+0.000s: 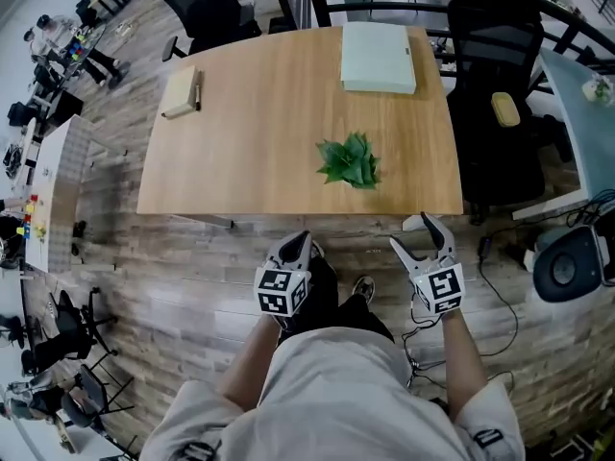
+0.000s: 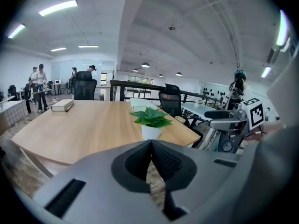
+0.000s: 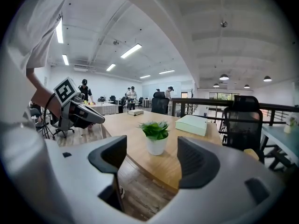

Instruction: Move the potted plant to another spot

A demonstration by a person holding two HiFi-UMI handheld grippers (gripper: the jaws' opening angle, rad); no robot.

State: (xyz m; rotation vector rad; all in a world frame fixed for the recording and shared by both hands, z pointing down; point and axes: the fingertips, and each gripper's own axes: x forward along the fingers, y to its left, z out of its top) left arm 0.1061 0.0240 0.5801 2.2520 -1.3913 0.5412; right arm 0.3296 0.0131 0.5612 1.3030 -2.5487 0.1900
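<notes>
The potted plant (image 1: 349, 161), green leaves in a small white pot, stands on the wooden table (image 1: 240, 152) near its front edge, right of the middle. Both grippers hang in front of the table, short of that edge and touching nothing. My left gripper (image 1: 301, 244) is shut with nothing between its pads; in the left gripper view the plant (image 2: 151, 120) sits just beyond its tips (image 2: 152, 146). My right gripper (image 1: 416, 236) stands open and empty. In the right gripper view the plant (image 3: 156, 134) shows between its two fingers (image 3: 152, 160), well ahead of them.
A pale green box (image 1: 378, 56) lies at the table's far right, and a book with a pen (image 1: 181, 92) at the far left. A black office chair (image 1: 495, 113) stands to the table's right, another (image 1: 197, 3) behind it. People stand far off (image 2: 38, 80).
</notes>
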